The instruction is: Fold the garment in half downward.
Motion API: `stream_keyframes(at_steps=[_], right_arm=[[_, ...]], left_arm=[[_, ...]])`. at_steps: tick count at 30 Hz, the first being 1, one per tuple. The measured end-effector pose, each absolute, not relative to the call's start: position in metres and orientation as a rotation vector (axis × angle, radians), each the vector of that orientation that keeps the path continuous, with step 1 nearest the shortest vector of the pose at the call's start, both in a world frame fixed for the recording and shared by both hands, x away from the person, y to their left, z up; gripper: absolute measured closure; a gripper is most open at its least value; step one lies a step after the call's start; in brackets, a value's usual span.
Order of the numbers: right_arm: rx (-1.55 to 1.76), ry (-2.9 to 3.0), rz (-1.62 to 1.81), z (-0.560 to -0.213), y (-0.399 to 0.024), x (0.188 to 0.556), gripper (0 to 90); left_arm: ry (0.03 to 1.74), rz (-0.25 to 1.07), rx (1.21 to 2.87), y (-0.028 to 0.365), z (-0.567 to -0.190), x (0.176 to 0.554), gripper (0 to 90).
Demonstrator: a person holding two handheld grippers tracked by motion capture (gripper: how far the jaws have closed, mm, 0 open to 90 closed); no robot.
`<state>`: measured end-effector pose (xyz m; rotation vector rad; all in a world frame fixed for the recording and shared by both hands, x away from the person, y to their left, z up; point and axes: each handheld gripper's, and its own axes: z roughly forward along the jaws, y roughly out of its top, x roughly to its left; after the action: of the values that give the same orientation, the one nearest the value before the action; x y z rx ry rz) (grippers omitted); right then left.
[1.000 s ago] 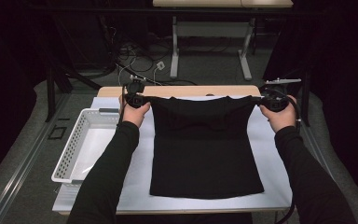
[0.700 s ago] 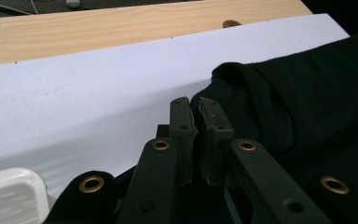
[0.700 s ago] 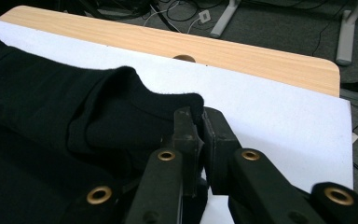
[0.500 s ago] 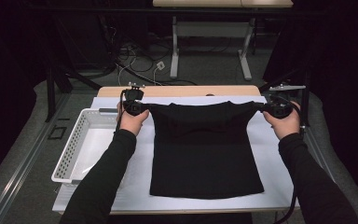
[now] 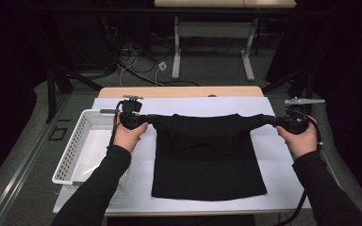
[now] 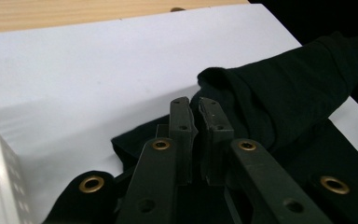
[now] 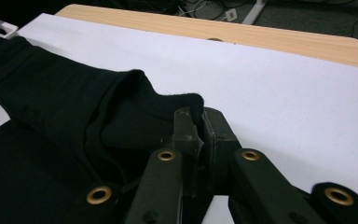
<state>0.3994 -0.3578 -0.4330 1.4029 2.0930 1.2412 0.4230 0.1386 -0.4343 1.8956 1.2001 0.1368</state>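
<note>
A black garment lies on the white sheet that covers the table, its far part lifted and stretched between both hands. My left gripper is shut on the cloth's left end; its own view shows my left gripper with black fabric pinched between the jaws. At the other end, my right gripper is shut on the garment's right end. There too my right gripper has the cloth's edge clamped in its jaws. The near part of the garment rests flat.
A white perforated basket stands at the table's left edge, close to my left forearm. The wooden table edge shows beyond the sheet. Cables and table legs lie on the floor beyond.
Both hands have drawn toward me with the garment's far edge, folding it over the flat part. The hands have also spread a little wider.
</note>
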Motion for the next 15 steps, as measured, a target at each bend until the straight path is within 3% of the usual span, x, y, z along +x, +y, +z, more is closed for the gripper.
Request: stream_keyframes(at_steps=[15], right_arm=[[1.395, 2.119, 1.267, -0.447, -0.360, 0.372, 85.6]], left_arm=[[1.187, 0.121, 1.930, 0.140, -0.458, 0.389, 84.8]])
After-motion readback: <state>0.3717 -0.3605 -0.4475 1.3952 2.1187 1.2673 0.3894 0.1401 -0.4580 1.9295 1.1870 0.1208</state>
